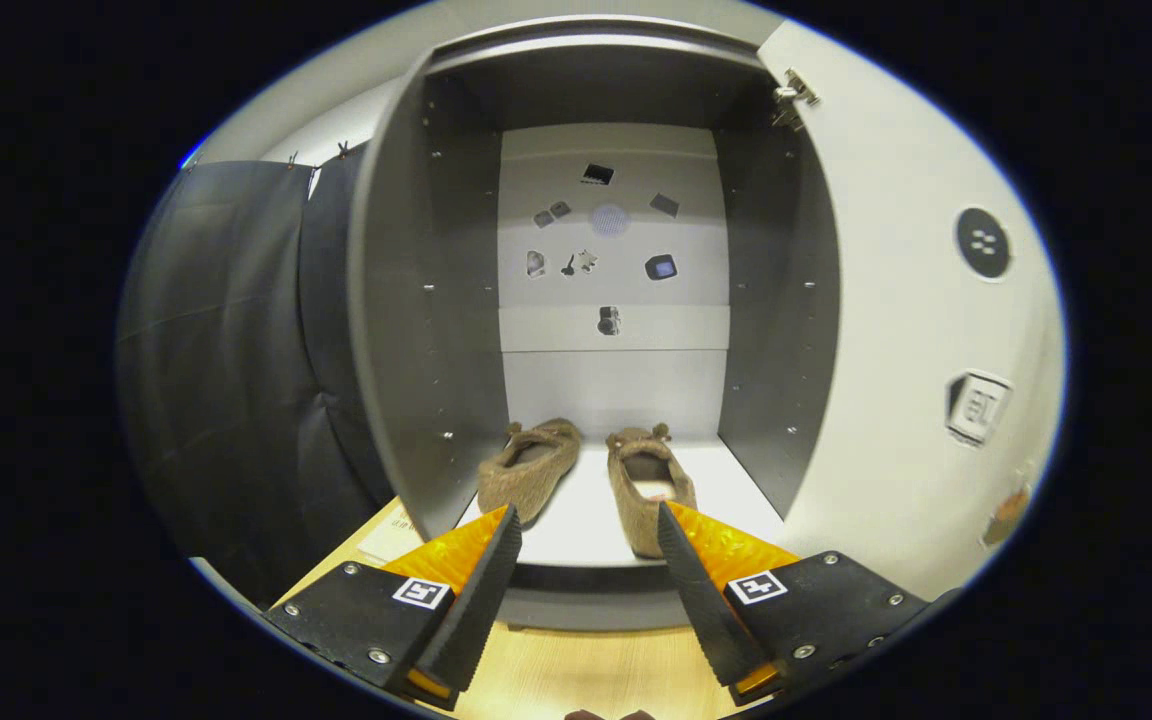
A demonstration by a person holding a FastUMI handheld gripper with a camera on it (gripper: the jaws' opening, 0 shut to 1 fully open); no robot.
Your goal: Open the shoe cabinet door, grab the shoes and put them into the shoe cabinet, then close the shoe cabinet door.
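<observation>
The shoe cabinet stands open straight ahead, with dark grey side walls and a pale back panel. Its white door is swung out to the right, the hinge visible at the top. Two brown fuzzy shoes rest on the cabinet's white floor: the left shoe angles leftward, and the right shoe points inward with its heel near the front edge. My gripper is open just outside the cabinet's front edge, nothing between its fingers. The right fingertip overlaps the right shoe's heel in view.
Black cloth hangs to the left of the cabinet. A light wooden surface lies under the gripper, with a paper note by the cabinet's left corner. Small stickers dot the cabinet's back panel. A round black knob sits on the door.
</observation>
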